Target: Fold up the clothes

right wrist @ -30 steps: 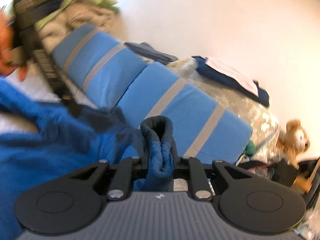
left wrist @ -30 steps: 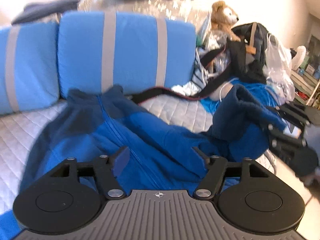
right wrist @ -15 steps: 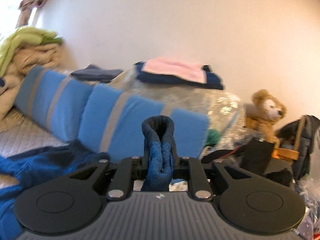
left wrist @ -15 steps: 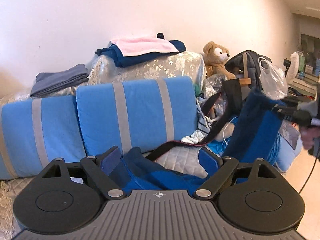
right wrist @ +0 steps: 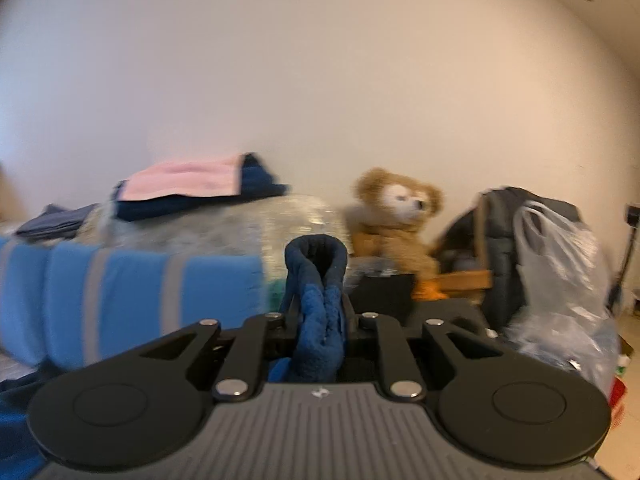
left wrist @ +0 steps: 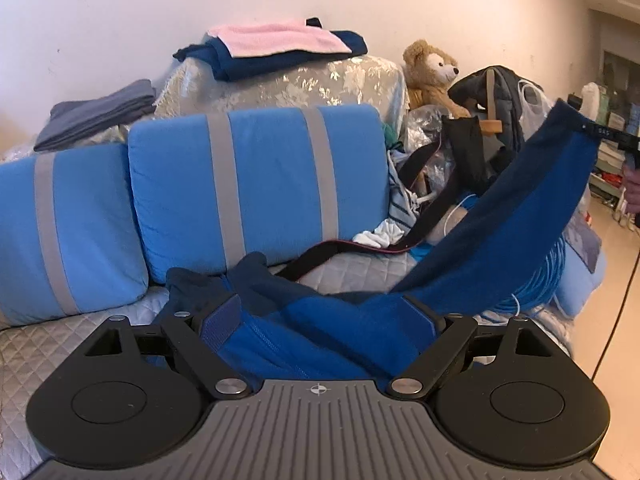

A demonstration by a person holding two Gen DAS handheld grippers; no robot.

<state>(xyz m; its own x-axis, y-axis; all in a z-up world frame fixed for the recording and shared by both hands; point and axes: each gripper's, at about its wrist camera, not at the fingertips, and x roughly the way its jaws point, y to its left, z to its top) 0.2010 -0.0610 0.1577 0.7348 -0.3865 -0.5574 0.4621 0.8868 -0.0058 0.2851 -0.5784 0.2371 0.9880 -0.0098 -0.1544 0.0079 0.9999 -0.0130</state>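
Observation:
A blue fleece jacket (left wrist: 320, 336) with navy panels lies on the quilted sofa seat (left wrist: 52, 344). My left gripper (left wrist: 320, 320) hovers low over its body, jaws wide open, the fabric lying between the blue pads (left wrist: 220, 320) without being pinched. One sleeve (left wrist: 520, 216) stretches up to the right, where my right gripper (left wrist: 596, 130) holds its end, a hand (left wrist: 632, 192) below it. In the right wrist view my right gripper (right wrist: 320, 308) is shut on the navy cuff (right wrist: 316, 256), which loops up past the fingertips.
Blue cushions with grey stripes (left wrist: 256, 184) back the seat. Behind them sit a folded pink and navy pile (left wrist: 280, 48), grey folded cloth (left wrist: 100, 116), a teddy bear (left wrist: 432, 76), a dark backpack (left wrist: 496, 108) and a plastic bag (right wrist: 560, 280). A black strap (left wrist: 360, 244) crosses the seat.
My right gripper carried the cuff up and off to the right, drawing the sleeve out straight. My left gripper's jaws widened and it rose slightly above the jacket.

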